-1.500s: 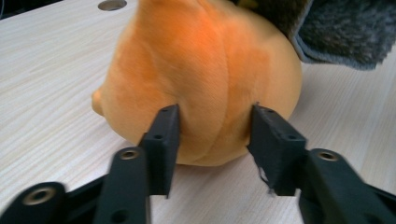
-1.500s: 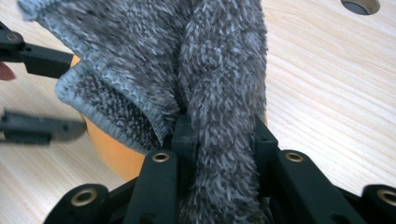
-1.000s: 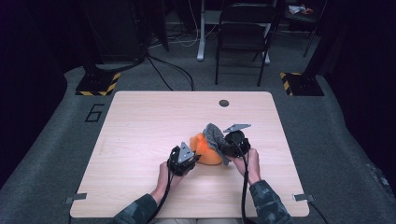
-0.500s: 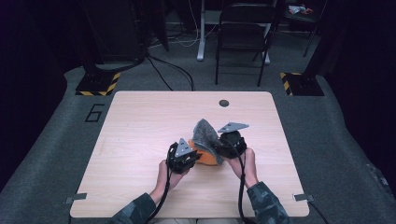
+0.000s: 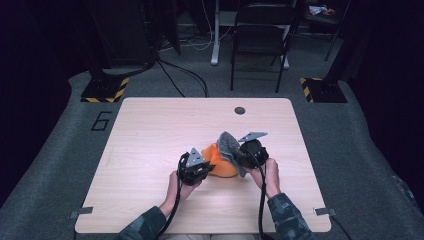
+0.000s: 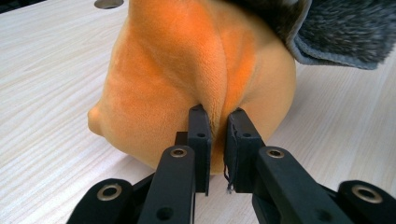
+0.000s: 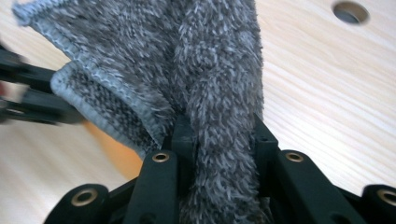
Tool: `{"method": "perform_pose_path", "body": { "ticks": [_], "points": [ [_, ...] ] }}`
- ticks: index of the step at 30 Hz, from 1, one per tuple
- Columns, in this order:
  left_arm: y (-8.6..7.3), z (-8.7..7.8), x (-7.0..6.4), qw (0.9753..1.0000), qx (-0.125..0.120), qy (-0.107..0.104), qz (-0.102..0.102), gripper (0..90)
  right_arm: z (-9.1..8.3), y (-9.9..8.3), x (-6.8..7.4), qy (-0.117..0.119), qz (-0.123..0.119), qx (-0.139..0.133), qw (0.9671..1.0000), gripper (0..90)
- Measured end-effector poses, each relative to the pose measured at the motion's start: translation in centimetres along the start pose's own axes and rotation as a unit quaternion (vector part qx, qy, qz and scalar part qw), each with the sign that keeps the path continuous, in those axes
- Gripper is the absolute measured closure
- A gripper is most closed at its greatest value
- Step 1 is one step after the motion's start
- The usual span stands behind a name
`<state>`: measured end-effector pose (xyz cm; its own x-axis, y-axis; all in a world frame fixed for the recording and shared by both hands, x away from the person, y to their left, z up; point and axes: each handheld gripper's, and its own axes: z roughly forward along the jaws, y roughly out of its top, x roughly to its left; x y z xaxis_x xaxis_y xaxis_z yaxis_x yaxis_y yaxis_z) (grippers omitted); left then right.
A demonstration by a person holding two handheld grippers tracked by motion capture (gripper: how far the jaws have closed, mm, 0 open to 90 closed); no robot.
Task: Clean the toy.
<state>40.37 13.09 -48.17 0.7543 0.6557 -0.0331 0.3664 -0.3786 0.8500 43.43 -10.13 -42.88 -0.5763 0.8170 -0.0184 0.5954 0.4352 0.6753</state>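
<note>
An orange plush toy (image 5: 220, 161) lies on the wooden table (image 5: 150, 140) near its front middle. My left gripper (image 5: 196, 167) is at the toy's left side, shut on a fold of the orange plush (image 6: 187, 70), which is pinched between its jaws (image 6: 217, 149). A grey fuzzy cloth (image 5: 229, 146) drapes over the toy's right side. My right gripper (image 5: 248, 154) is shut on this grey cloth (image 7: 219, 70), a thick bunch of it running between the jaws (image 7: 219, 154). In the left gripper view the grey cloth (image 6: 341, 32) hangs at the upper right.
A round cable hole (image 5: 240, 110) sits in the table near its far edge. Beyond the table stand a black folding chair (image 5: 260, 40) and yellow-black striped floor bases (image 5: 105, 90). Bare tabletop lies to the left and far side of the toy.
The right gripper has lifted the grey cloth up and slightly back over the toy, then drawn it a little lower. The left gripper stays on the orange plush.
</note>
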Motion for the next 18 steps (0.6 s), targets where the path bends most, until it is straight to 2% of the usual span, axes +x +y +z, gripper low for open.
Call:
{"method": "perform_pose_path", "body": {
  "ticks": [6,7,10,12,15,18],
  "points": [
    [-0.1,0.0,0.0,1.0,0.0,-0.001,-0.001,81.5,1.5,-1.6,-2.5,-0.009,0.041,0.037,0.9984,70.2],
    [-0.1,0.0,0.0,1.0,0.0,0.0,0.0,81.4,1.8,-1.8,-2.7,-0.008,0.043,0.042,0.9982,70.1],
    [-0.1,0.0,0.1,1.0,-0.002,0.0,-0.001,81.2,3.0,-2.5,-3.2,-0.027,0.046,0.057,0.9969,69.3],
    [-0.1,0.0,0.2,1.0,-0.004,0.0,-0.001,80.9,3.7,-2.9,-3.3,-0.032,0.053,0.072,0.9955,69.4],
    [-0.1,0.0,0.2,1.0,-0.005,-0.001,0.001,80.9,3.7,-2.9,-3.6,-0.035,0.053,0.07,0.9955,69.9],
    [-0.1,0.0,0.3,1.0,-0.006,-0.001,-0.002,80.8,2.5,-2.3,-3.8,-0.04,0.052,0.048,0.9967,70.1]
  ]
}}
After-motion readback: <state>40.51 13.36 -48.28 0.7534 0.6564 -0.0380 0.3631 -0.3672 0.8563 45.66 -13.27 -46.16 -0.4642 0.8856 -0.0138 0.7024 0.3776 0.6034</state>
